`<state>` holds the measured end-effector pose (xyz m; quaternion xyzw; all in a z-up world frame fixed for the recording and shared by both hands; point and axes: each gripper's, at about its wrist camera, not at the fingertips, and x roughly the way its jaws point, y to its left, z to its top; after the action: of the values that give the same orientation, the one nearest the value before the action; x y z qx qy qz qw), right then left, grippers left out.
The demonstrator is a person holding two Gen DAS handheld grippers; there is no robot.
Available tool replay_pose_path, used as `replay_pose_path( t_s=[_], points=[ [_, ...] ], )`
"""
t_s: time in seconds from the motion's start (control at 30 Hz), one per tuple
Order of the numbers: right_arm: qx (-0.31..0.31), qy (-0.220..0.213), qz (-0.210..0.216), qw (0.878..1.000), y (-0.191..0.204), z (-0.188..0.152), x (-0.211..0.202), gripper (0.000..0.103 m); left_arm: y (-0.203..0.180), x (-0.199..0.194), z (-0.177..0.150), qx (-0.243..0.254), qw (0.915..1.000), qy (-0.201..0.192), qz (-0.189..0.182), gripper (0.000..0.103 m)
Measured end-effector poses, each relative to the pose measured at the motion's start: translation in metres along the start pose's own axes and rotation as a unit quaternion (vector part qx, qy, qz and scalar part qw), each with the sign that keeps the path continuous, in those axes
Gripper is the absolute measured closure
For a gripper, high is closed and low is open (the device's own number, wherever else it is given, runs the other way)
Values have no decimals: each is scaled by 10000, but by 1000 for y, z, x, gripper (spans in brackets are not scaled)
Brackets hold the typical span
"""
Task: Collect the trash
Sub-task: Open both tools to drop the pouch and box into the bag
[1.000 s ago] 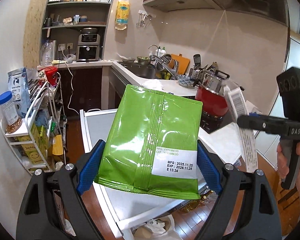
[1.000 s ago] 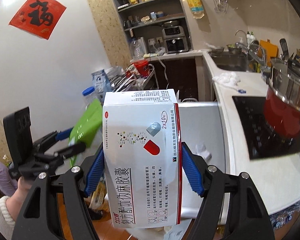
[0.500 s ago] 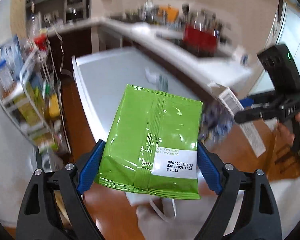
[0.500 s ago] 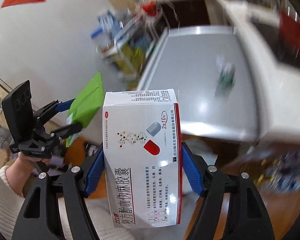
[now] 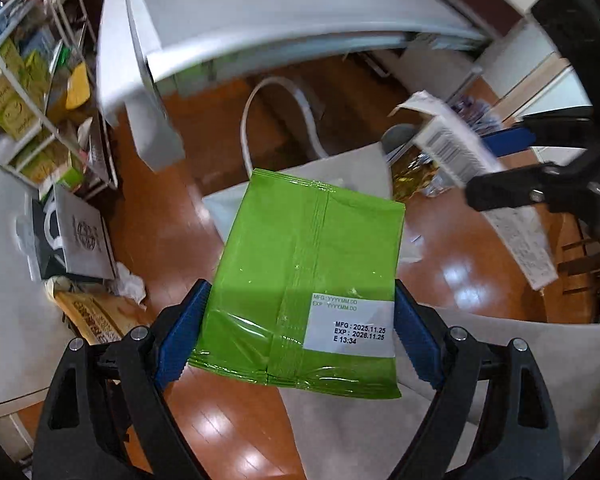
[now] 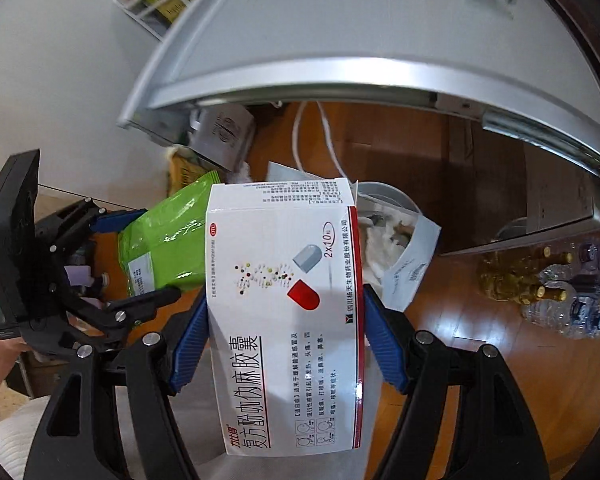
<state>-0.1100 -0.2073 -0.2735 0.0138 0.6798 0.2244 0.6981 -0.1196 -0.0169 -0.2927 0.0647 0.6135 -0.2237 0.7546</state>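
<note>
Below you, the white bag (image 6: 408, 256) stands open on the wooden floor (image 5: 472, 276), its mouth clear apart from crumpled paper inside. The tabletop (image 6: 340, 40) edge overhangs just beyond it. Bottles (image 6: 540, 284) crowd the floor beside it; a grey bag (image 5: 84, 240) and rack (image 5: 32, 92) block the other side.

Black tool (image 5: 300, 336) frames, ribbed blue pads (image 5: 182, 340), silver screws

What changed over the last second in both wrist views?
Both claws swung down from facing the kitchen counter to facing the wooden floor and the white bag below. Unchanged: left claw clamps the green packet, right claw clamps the medicine box.
</note>
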Motion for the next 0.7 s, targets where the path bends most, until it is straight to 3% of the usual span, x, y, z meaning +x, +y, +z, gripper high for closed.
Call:
replay_pose_path(
  t_s=[0.47, 0.53, 0.7],
  points=[
    [351, -54, -310, 9989, -19, 15, 18, 28, 4, 45, 13, 36, 9986, 519, -52, 13],
    [423, -105, -321, 9985, -21, 16, 15, 22, 2, 45, 12, 48, 9986, 532, 7, 13],
    [463, -153, -327, 9983, -24, 17, 11, 22, 8, 38, 12, -119, 9990, 435, -77, 13]
  ],
)
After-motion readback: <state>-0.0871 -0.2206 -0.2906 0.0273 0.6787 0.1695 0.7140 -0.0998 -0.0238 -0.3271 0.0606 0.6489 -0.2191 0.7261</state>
